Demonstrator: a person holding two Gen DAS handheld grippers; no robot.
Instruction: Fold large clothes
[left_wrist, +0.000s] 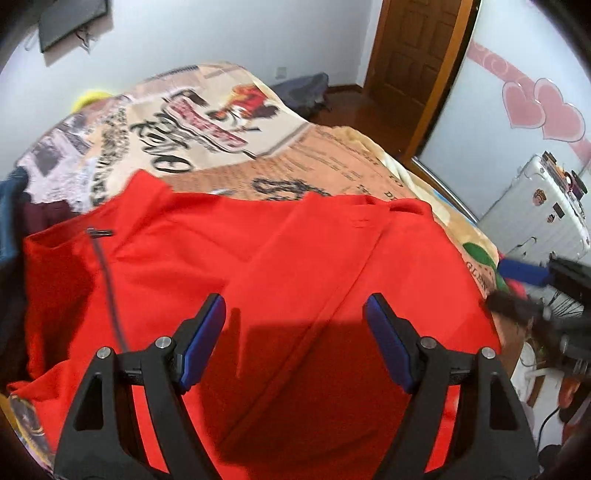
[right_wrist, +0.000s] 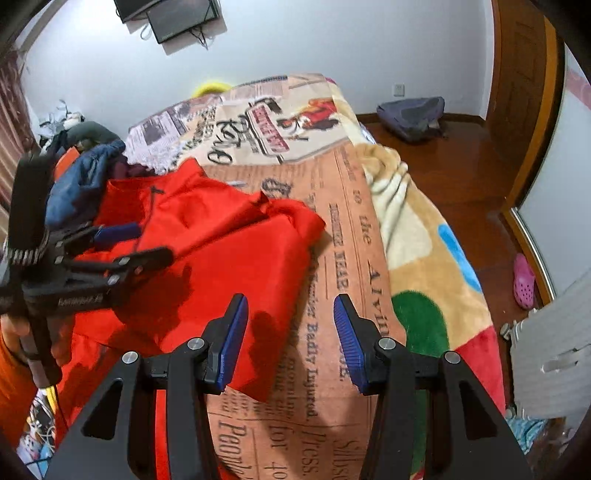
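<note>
Red garment (left_wrist: 258, 258) lay spread on the bed (right_wrist: 351, 221). Left gripper (left_wrist: 294, 328) hung above it, jaws wide, nothing between. Right gripper (right_wrist: 290, 332) hovered beside the garment's right edge, jaws apart over newsprint-pattern cover, holding nothing.

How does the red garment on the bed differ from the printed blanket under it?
The red garment is plain, one solid colour; the printed blanket is covered in newspaper-style text and pictures. The garment lies rumpled and partly folded, while the blanket is spread fairly flat. The garment covers only part of the bed; the blanket stretches well beyond it. The garment has a dark zipper; the blanket shows none. Both are fabric.
</note>
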